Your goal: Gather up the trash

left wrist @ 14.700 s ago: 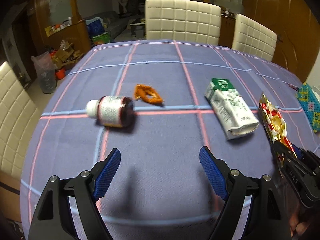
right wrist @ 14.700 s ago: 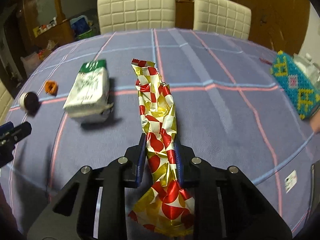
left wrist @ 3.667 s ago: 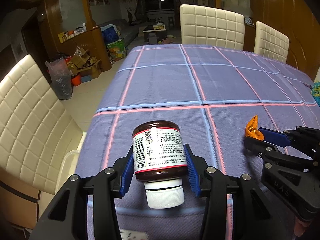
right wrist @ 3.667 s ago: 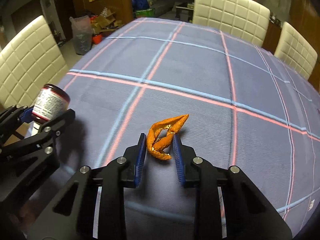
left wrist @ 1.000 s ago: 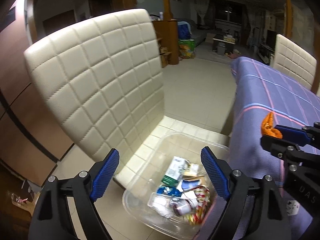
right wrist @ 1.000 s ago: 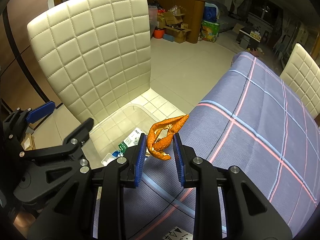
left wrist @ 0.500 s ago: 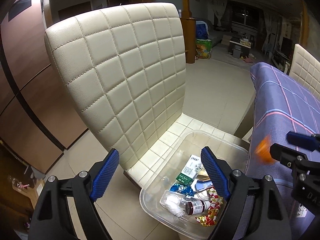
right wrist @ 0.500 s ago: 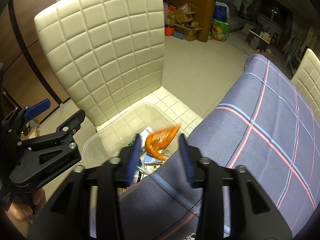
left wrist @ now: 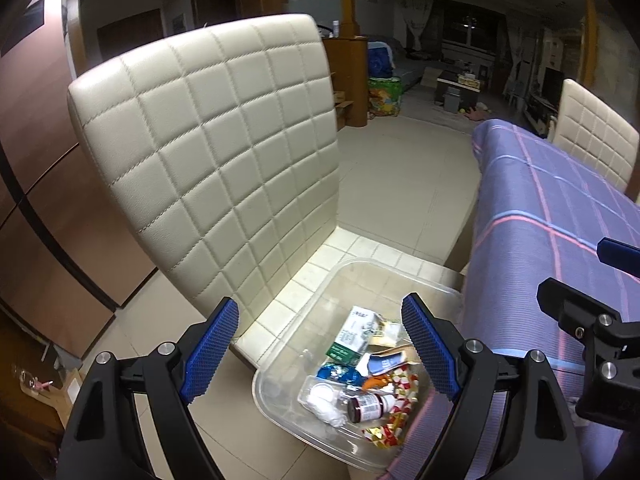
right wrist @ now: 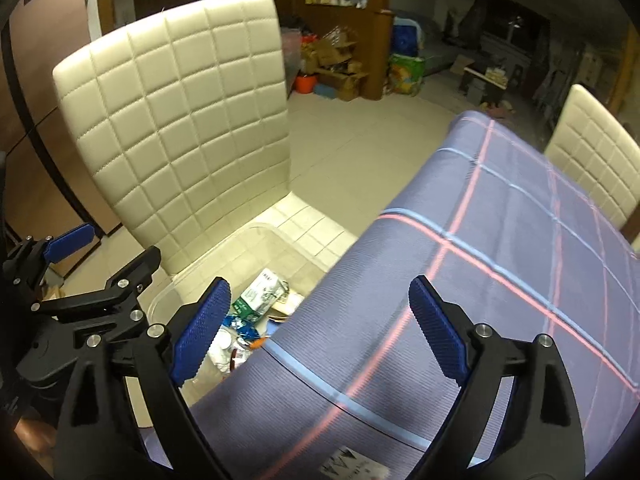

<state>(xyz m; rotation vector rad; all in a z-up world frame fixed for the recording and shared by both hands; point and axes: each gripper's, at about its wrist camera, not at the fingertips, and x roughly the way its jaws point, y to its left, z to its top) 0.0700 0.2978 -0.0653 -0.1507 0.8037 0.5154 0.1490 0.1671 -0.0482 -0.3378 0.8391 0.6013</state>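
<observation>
- The left gripper (left wrist: 320, 350) hangs over the clear plastic bin (left wrist: 280, 390) that sits on the seat of the cream quilted chair (left wrist: 224, 160); its jaws stand wide apart with nothing between them.
- The right gripper (right wrist: 320, 330) is above the edge of the tabletop (right wrist: 500, 280), which is covered by a purple cloth with pink and blue lines; its jaws have just been opening and now stand wide, with nothing between them.
- The orange peel (left wrist: 376, 382) lies in the bin among the other trash, next to the blue wrapper (left wrist: 340, 372).
- The dark bottle (left wrist: 370, 407) lies on its side in the bin, just beside the red-and-gold foil wrapper (left wrist: 394, 412).
- The green-and-white carton (left wrist: 352, 336) lies toward the far side of the bin; a white lump (left wrist: 324, 400) lies just left of the bottle.
- From the right wrist view the bin is partly hidden behind the cloth edge, with the carton (right wrist: 262, 294) in sight.
- A second cream chair (right wrist: 592, 152) stands at the far side of the tabletop.
</observation>
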